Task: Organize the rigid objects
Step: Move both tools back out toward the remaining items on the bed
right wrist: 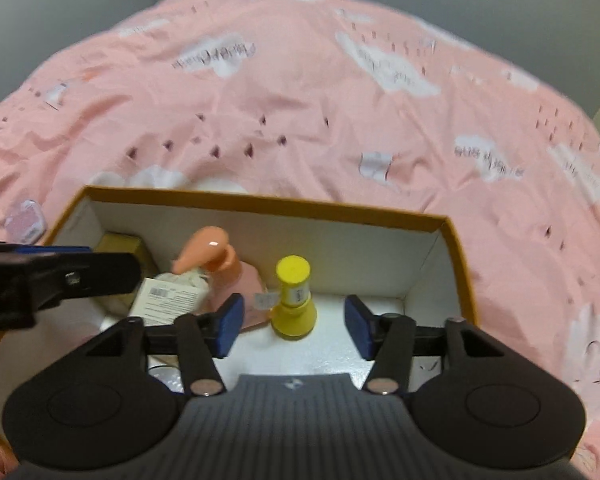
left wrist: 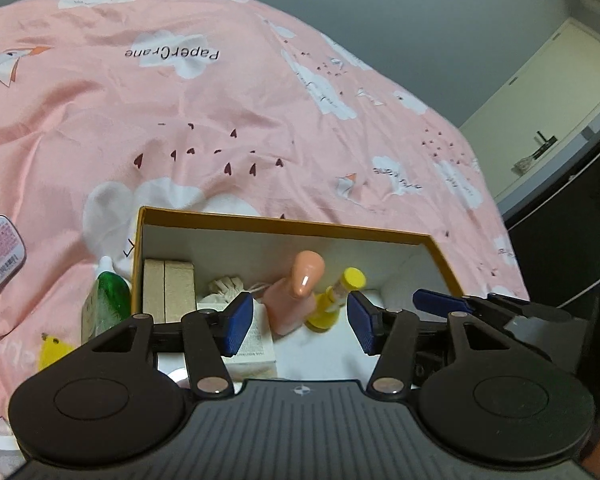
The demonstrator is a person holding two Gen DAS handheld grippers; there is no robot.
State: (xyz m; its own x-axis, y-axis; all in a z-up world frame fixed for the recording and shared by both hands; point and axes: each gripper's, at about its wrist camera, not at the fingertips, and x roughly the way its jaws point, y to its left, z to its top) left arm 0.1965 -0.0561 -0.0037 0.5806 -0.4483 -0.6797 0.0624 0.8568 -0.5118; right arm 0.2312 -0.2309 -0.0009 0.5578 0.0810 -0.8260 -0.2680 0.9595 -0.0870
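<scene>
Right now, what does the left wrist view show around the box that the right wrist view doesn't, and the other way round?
Only the left wrist view: a green bottle standing outside the box's left wall, a yellow tag on the bedspread, and the two tan cartons seen clearly. Only the right wrist view: the full right end wall of the box. Both share: the peach pump bottle and yellow bottle upright inside, the pink tin on the bedspread, each tool open and empty.
</scene>
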